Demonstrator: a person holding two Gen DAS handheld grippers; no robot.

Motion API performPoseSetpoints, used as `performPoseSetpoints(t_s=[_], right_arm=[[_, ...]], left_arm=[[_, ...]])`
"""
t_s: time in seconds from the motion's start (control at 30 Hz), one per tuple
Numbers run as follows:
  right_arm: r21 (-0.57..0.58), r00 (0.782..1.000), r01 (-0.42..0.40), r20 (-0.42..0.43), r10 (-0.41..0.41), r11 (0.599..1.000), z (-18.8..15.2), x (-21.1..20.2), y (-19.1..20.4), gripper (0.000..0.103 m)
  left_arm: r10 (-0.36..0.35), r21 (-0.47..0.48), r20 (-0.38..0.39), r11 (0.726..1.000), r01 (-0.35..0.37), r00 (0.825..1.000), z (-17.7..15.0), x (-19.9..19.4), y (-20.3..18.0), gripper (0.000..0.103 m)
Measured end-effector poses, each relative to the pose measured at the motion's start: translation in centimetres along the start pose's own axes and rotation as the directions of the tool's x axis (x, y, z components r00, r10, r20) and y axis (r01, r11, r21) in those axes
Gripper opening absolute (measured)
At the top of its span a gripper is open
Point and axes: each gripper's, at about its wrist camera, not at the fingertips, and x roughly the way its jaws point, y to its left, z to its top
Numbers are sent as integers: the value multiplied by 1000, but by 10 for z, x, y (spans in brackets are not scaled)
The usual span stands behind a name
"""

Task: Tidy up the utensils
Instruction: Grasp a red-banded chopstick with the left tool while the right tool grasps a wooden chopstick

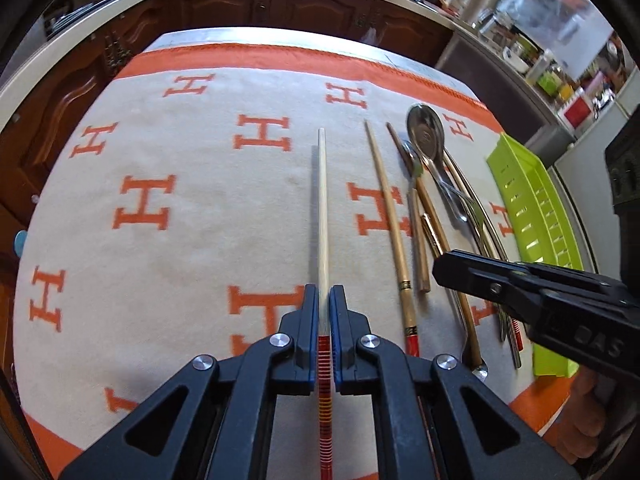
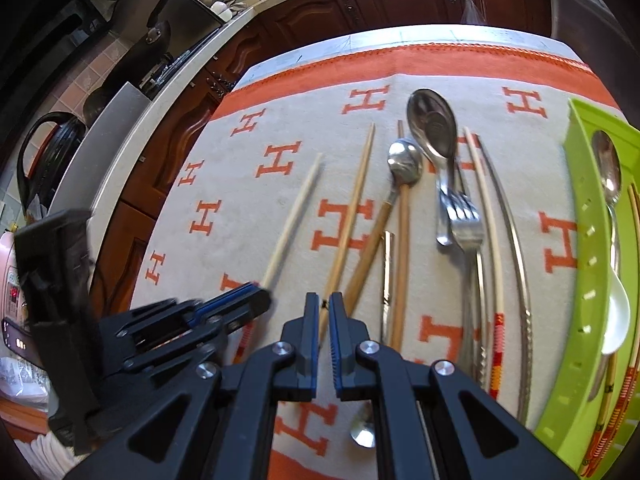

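Left gripper (image 1: 324, 300): jaws nearly closed on the pale chopstick (image 1: 322, 200), gripping at its red-striped handle end; shaft runs toward 12 o'clock over the cloth.
Right gripper (image 2: 324, 308): jaws drawn close with a thin gap, tips at the banded handle end of the tan chopstick (image 2: 352, 216); cannot tell whether the pads actually press it.
Left gripper as seen from the right wrist: sits at 9 o'clock of the right gripper, near but apart.
Tan chopstick: lies on the cloth, tip toward 12 o'clock, just right of the pale one.
Loose pile: at 1 o'clock of the right gripper; large steel spoon (image 2: 432, 124), small spoon with wooden handle (image 2: 404, 162), fork (image 2: 464, 220), another striped chopstick (image 2: 486, 216), long steel chopsticks (image 2: 516, 240); handles overlap and touch.
Small steel spoon bowl (image 2: 363, 432): lies low on the cloth, just under the right gripper.
Green tray (image 2: 580, 240): at 3 o'clock along the cloth's right edge; holds a steel spoon (image 2: 608, 172), a white spoon (image 2: 618, 320) and striped chopsticks (image 2: 612, 412).
Cloth (image 1: 160, 152): beige with orange H letters and an orange border, covering the table.
Background: dark wood cabinets (image 1: 280, 4) at 12 o'clock.
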Motion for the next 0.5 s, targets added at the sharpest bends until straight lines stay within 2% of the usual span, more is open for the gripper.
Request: performPoseSetpoints(t_s=[0.17, 0.4, 0.5], right_arm=[[-21, 997, 77, -7, -78, 997, 10, 19, 8, 8], [-29, 983, 174, -47, -175, 984, 18, 40, 13, 9], [-32, 978, 206, -29, -207, 978, 20, 43, 19, 10]], left_arm=[[3, -43, 38, 999, -1, 999, -1, -19, 20, 3], [0, -78, 48, 997, 3, 999, -3, -27, 37, 3], [-6, -77, 54, 997, 10, 999, -2, -29, 36, 3]])
